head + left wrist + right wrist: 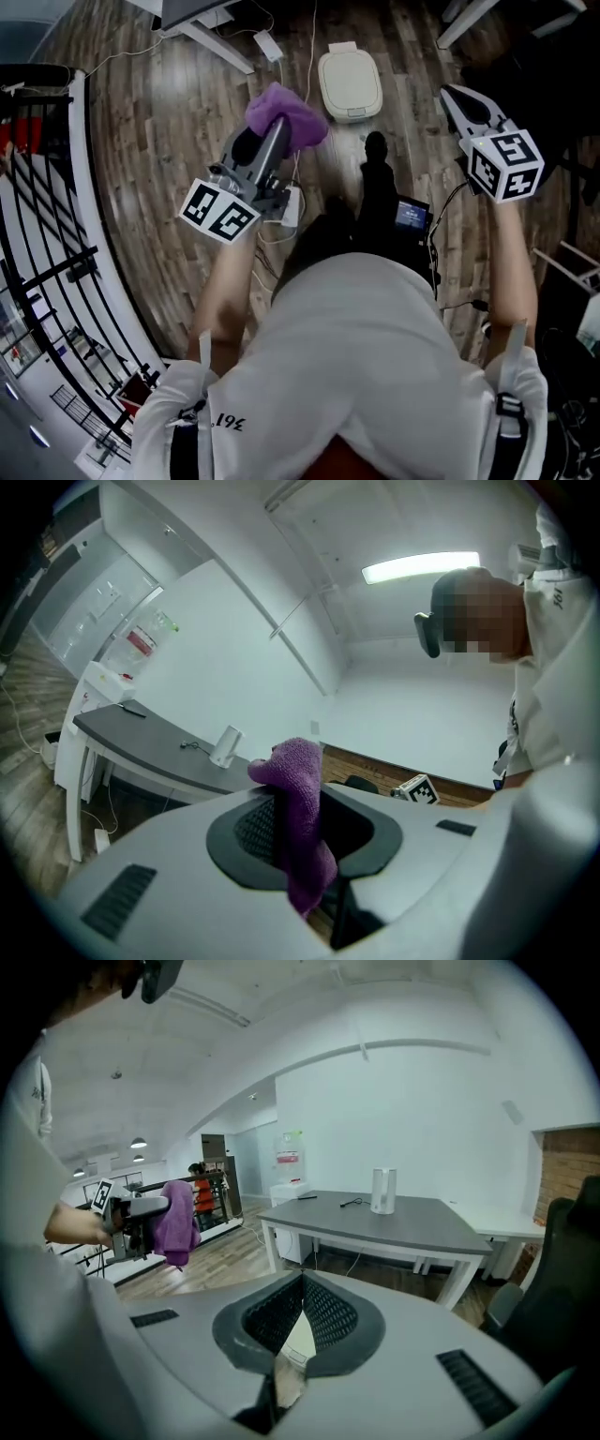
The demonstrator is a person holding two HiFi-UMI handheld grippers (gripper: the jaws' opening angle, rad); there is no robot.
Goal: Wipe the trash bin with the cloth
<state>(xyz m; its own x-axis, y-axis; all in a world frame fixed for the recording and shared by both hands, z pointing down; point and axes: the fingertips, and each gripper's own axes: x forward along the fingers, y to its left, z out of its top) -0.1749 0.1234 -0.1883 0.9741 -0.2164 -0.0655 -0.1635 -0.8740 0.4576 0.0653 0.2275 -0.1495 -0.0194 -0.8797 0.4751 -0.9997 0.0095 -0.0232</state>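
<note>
Left gripper [269,141]: fingers clamped on the purple cloth [286,114], which hangs bunched from their tips, high above the wooden floor [169,112]. Right gripper [454,97]: empty, fingers pressed together. The trash bin [350,84], cream-white with its lid down, stands on the floor ahead of the person, well apart from both grippers and the cloth. There is no wiping contact at present, and nothing on the bin shows whether it has been wiped, so I judge the wipe either wholly to come or finished; cannot tell which.
</note>
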